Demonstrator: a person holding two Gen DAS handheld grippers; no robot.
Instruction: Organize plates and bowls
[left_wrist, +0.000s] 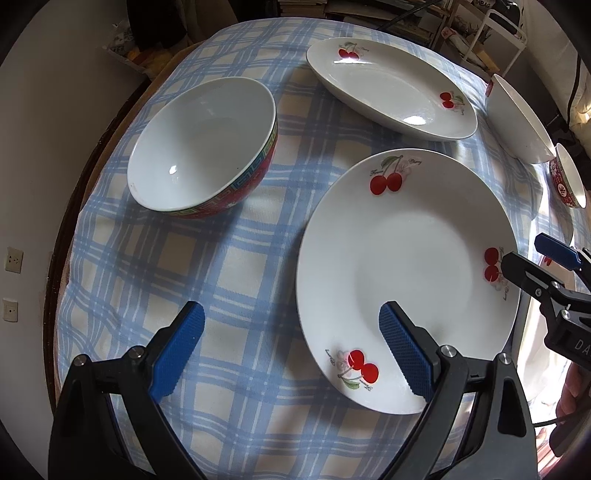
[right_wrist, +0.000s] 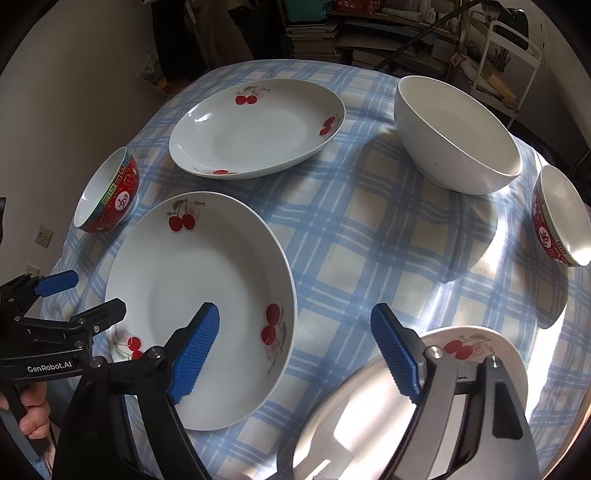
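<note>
Where your left gripper (right_wrist: 86, 295) shows in the right wrist view, its body reads "GenRobot.AI"; its fingers are spread, holding nothing, above the near plate's (right_wrist: 199, 306) left rim. Left of that plate stands a red bowl (right_wrist: 110, 195) bearing a white Chinese character. The cherry plates carry script that looks like "Cherry". The far plate (right_wrist: 258, 129) lies behind on the checked cloth (right_wrist: 351, 229), then the white bowl (right_wrist: 458, 136), upright. Your right gripper (right_wrist: 295, 354) hangs released between the near plate and a sunlit plate (right_wrist: 369, 406). A second red bowl (right_wrist: 561, 218) sits far right.
</note>
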